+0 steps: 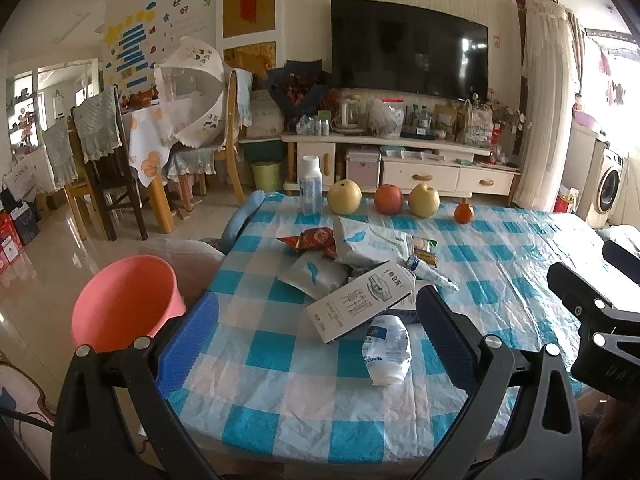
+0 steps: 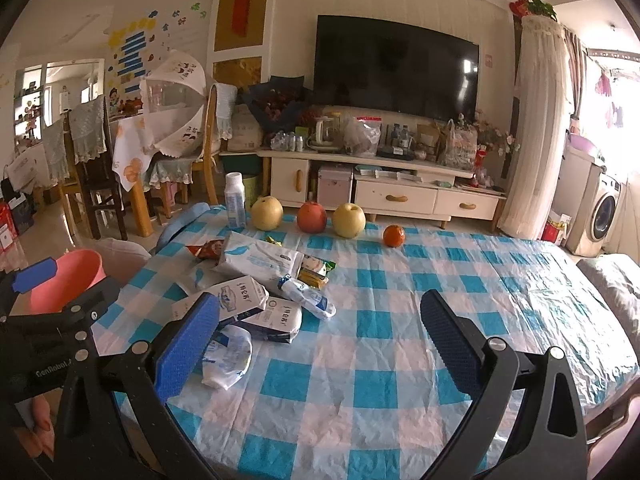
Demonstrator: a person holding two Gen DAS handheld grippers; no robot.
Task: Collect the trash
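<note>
Both grippers, left gripper and right gripper, hovered with jaws released near the trash pile, pink bin waiting left.

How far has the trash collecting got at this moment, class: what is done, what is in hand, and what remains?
Nothing looks done yet: the pink bin beside the table shows no trash in the part of it visible. Nothing is in hand: the left gripper and right gripper are both open and empty above the checked tablecloth. Left: the crushed white bottle, the carton and the wrappers still piled there.
</note>
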